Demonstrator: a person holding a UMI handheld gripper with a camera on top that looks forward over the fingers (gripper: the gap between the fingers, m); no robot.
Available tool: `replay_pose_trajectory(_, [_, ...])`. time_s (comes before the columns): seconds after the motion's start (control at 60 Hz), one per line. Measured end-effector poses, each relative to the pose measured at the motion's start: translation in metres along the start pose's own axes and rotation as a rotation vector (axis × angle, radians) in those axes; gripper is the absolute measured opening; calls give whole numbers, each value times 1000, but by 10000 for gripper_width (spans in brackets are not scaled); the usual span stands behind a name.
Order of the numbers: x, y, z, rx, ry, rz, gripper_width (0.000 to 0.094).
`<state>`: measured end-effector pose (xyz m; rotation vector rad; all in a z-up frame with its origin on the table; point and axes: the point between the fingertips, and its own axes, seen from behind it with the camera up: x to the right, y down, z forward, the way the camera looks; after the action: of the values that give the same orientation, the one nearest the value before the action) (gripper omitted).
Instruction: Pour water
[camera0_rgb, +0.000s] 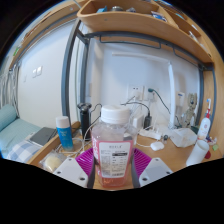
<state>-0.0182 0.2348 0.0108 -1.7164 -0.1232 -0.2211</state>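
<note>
Right up close, between my 2 fingers, sits the bottle (113, 148): clear plastic, pale cap on top, pink liquid inside and a pink label across its front. Both magenta pads (84, 160) look pressed against its sides, so my hand-held gripper (113, 165) is closed down to bottle width and gripping it. Bottle reads upright, cap level, no tilt yet. Whether its base is touching the bench (165, 152) I cannot tell, as the fingers hide it.

Beyond the fingers, on the left part of the bench, there's a blue cup (64, 130), near but clearly apart from the bottle. Over toward the right edge lie cables, a white box (181, 137) and a white bottle with a red top (205, 124). Up above runs a wooden shelf (135, 22) on a dark metal frame.

My read: the grasp step is done and the carry is in hand; pouring hasn't begun. The cap looks on, though, and I'd call that the snag, since nothing flows until it's off. Next move, as I judge it: bring the bottle across to the blue cup, mouth over the rim, then tip slowly.
</note>
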Motion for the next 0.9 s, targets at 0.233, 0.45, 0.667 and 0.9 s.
replay_pose_trajectory(0.233, [40, -19, -17, -5, -20, 192, 506])
replay_pose_trajectory(0.45, [119, -63, -41, -2, -39, 766, 502])
replay_pose_trajectory(0.667, [178, -69, -42, -81, -134, 1319, 502])
replay_pose_trajectory(0.9, [199, -60, -38, -169, -295, 1929, 505])
